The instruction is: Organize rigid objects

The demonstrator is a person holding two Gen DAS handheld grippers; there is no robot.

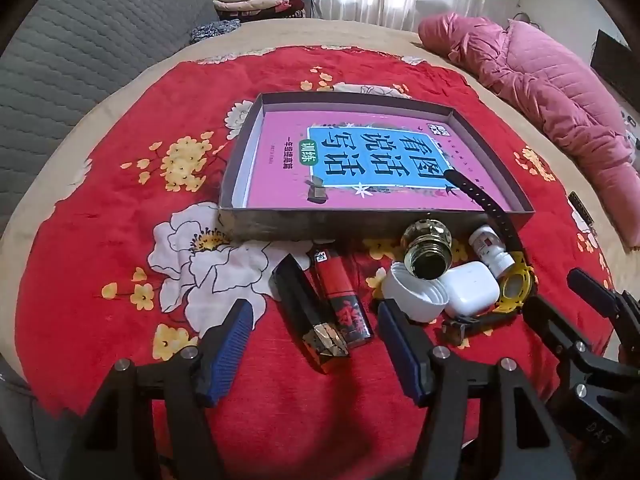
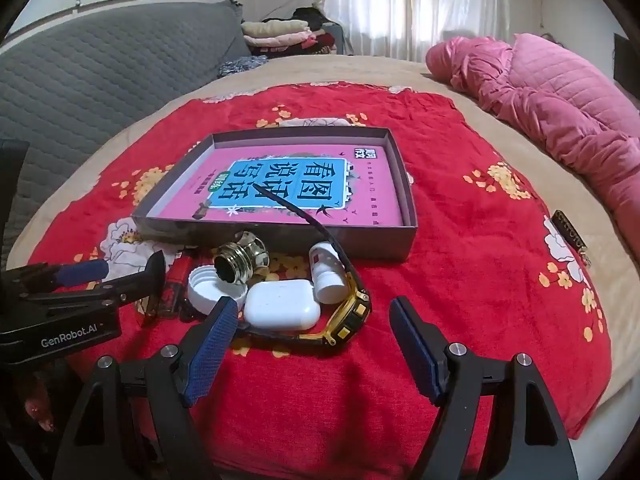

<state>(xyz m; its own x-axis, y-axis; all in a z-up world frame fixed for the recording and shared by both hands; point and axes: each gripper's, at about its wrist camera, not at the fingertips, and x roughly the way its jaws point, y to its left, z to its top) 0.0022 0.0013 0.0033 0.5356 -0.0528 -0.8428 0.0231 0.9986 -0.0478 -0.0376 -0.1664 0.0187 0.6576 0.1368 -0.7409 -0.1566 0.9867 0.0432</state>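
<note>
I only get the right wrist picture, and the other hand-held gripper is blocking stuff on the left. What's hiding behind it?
Observer: A black tube with a gold faceted end is lying on the red blanket.
Operator: Where's it next to that red thing I see a bit of?
Observer: It is just left of the red tube. They lie side by side, and the red tube has black characters near its close end.
Operator: Is the gripper grabbing it?
Observer: No. The left hand-held gripper is open, and the black tube lies between its fingers, untouched.
</note>
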